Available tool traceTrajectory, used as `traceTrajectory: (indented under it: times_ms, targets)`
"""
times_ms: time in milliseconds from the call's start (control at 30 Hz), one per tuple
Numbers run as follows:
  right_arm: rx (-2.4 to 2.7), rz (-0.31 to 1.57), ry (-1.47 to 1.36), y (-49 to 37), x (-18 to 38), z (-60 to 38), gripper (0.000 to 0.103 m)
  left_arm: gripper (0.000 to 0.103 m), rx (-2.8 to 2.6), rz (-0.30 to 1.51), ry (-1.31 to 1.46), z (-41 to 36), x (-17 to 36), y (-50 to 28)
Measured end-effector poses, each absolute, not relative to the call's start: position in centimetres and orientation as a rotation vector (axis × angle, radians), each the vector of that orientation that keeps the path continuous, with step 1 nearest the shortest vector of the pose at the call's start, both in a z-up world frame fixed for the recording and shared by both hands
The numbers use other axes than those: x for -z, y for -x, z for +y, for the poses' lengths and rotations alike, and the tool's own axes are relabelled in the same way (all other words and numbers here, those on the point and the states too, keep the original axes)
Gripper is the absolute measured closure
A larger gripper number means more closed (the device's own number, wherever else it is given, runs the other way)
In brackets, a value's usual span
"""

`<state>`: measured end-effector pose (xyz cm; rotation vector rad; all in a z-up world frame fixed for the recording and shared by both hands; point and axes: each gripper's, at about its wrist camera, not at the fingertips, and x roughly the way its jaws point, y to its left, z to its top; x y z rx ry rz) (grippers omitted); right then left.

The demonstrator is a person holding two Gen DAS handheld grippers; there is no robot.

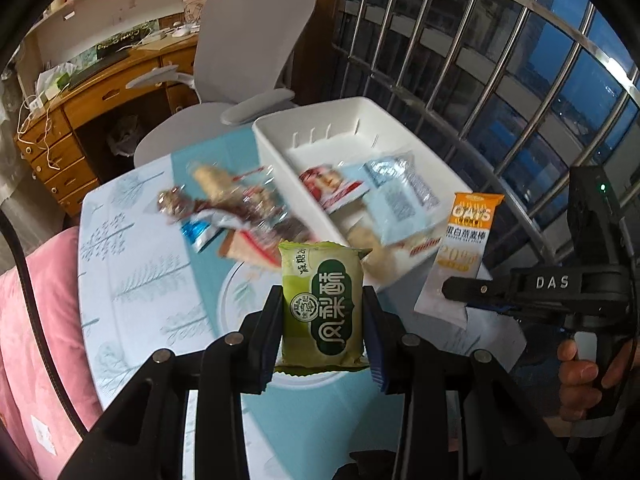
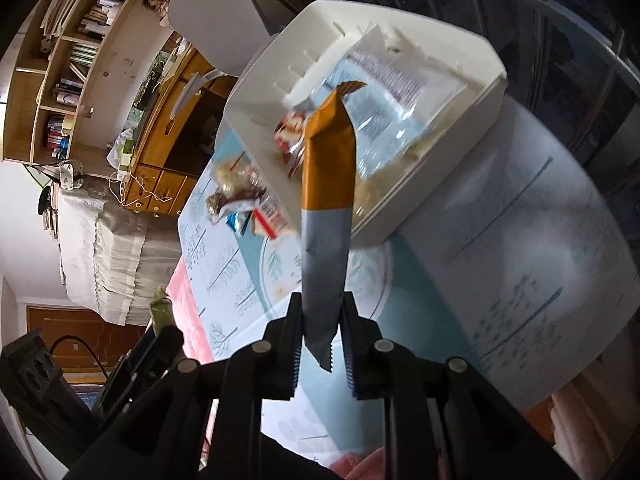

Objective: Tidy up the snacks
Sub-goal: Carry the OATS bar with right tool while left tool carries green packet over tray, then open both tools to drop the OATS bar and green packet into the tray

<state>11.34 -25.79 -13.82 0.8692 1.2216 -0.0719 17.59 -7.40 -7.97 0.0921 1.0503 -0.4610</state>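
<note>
Now my left claw point(image 1: 322, 320) pinches the green pastry point(image 1: 322, 304), my right claw point(image 2: 322, 344) grips the oat bar point(image 2: 326, 216) by its tail; it may slip before the white bin point(image 1: 280, 148).

The far end of the white bin point(image 1: 320, 120) lies bare, open from above; its near half is crowded with packets point(image 1: 384, 196). A heap of loose snacks point(image 1: 236, 208) blocks the table point(image 1: 132, 280) just left of the bin. Nearer, the cloth looks clear, though blur hides detail.
</note>
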Motion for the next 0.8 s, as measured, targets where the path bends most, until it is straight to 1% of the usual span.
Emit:
traceTrajectory:
  times_ms: [367, 700, 800]
  targets:
    - [0.124, 1.229, -0.776, -14.1, 14.4, -33.4, 0.086, 0.067, 0.44, 1.084, -0.051, -14.3, 10.1, -21.8]
    - [0.136, 1.22, -0.558, -18.5, 14.6, -37.1, 0.086, 0.067, 0.394, 1.183, -0.025, -17.7, 14.4, -25.5]
    - [0.14, 1.219, -0.537, -19.4, 15.2, -37.9, 0.086, 0.067, 0.389, 1.2, -0.016, -18.1, 15.0, -25.9]
